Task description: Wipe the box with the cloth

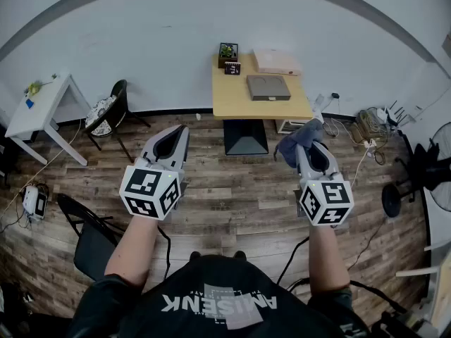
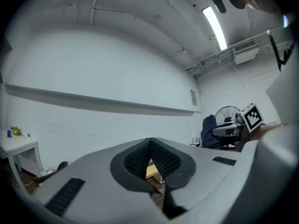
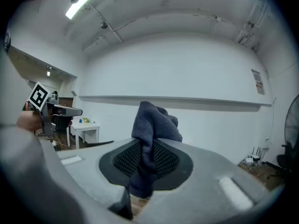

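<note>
The cloth (image 1: 296,141) is a dark blue-grey terry rag, bunched and standing up out of the right tongs (image 1: 304,148), which are clamped on it; in the right gripper view it (image 3: 154,125) rises between the ribbed black pads and a fold hangs down below them. The grey box (image 1: 268,87) is flat and rectangular with a faint round mark on its lid, and it lies on the tabletop (image 1: 229,101), well apart from both tongs. The left tongs (image 1: 182,132) are together at the tips with nothing between them, as the left gripper view (image 2: 150,141) shows. The tabletop is pale wood on a dark pedestal and stands against a white wall (image 1: 162,41); the floor (image 1: 225,196) is wood plank. A pink box (image 1: 276,62) lies behind the grey one, and a potted plant (image 1: 227,51) stands at the tabletop's back left corner with a small dark thing (image 1: 232,68) just in front of it. A white table (image 1: 42,104) and a chair (image 1: 106,111) stand to the left, a black chair (image 1: 88,234) sits near the person's left arm, and cables (image 1: 366,129) and a fan (image 1: 433,182) are to the right. Open floor lies between the person and the tabletop.
</note>
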### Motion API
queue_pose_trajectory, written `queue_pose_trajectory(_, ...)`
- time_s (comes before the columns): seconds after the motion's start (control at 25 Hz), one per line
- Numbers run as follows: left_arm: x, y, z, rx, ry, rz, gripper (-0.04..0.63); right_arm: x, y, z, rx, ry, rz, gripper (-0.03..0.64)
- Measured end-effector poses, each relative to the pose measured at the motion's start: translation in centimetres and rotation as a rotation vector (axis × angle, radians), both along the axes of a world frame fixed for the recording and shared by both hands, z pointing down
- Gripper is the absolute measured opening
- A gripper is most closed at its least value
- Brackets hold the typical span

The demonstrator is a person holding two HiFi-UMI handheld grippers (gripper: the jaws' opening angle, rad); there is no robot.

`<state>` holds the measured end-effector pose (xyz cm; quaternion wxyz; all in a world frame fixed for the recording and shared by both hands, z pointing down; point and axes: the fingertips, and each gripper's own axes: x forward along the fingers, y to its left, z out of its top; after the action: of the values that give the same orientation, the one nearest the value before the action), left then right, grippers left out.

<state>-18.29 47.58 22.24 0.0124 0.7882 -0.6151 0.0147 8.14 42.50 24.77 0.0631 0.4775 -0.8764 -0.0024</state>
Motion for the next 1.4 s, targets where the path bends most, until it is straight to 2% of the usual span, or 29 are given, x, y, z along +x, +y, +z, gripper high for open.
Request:
queue_pose_trajectory(0.2,-0.1,0.0,0.4,-0.008,-0.013,-0.003,-0.002,-0.6,0.5,-0.5,0.024,0.016,-0.002,0.064)
queue_pose_trajectory(0.4,0.2,-0.4,-0.6,0.012,-0.088,-0.007,-0.002,-0.6,0.2,-0.6,0.020,-0.003,0.019,0.064)
queue_pose_trajectory(0.56,-0.5,-0.5,0.1,-0.008,-0.065,-0.003,-0.002,-0.6,0.4,-1.2,0.057,-0.046,0.056,0.066)
queue_pose_trajectory(0.8,-5.3,-1.0,0.7,-0.030,-0.046,-0.138,-0.002,-2.6,0.3,-1.4,0.043,-0.040,0.058,0.067)
queue_pose_trajectory(1.0,-7.3,-0.2,1.5,-0.035,-0.053,-0.073,-0.002,-5.1,0.9,-0.7,0.024,-0.042,0.072,0.067)
queue_pose_trajectory(1.28,-8.6,-0.9,1.8,-0.037,0.052,0.032,-0.002,-9.0,0.3,-1.0,0.008,-0.040,0.069,0.069)
queue_pose_trajectory(1.4,-8.6,-1.1,2.5,-0.037,0.030,0.052,-0.002,-10.2,-0.1,-0.6,0.003,-0.025,0.042,0.069)
